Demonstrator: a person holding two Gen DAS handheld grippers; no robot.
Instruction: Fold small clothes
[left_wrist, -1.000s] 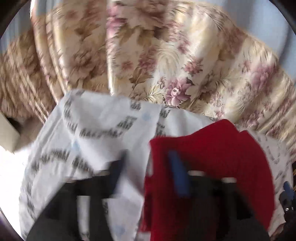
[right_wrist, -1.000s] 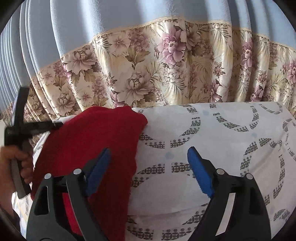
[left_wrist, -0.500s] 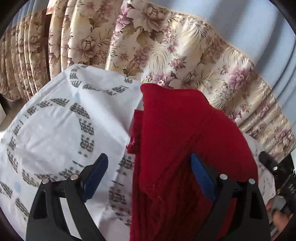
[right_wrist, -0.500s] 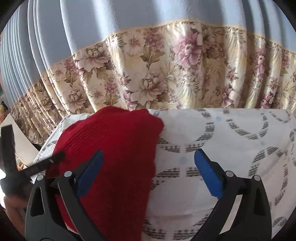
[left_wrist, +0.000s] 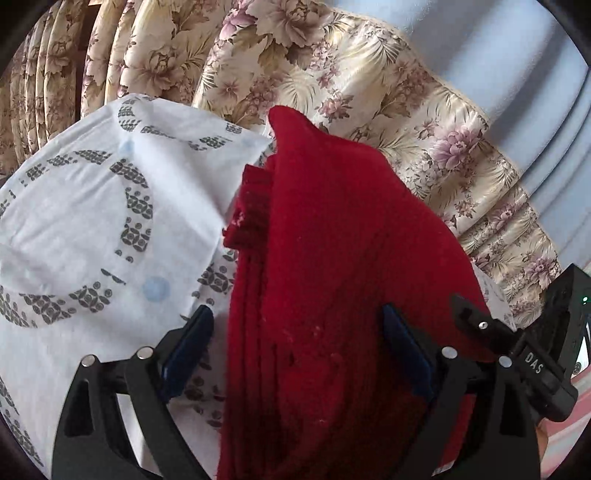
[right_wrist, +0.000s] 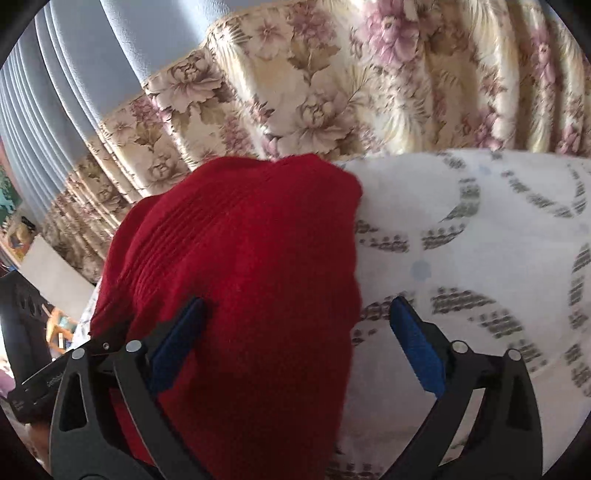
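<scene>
both grippers had closed in on the folded red knit garment (left_wrist: 332, 258), left gripper (left_wrist: 297, 350) and right gripper (right_wrist: 295, 343) each spread wide astride it on the white patterned sheet (left_wrist: 92, 221).

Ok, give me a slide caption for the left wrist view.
Open left gripper poised over folded red knit garment on patterned white sheet, floral curtain behind.
</scene>
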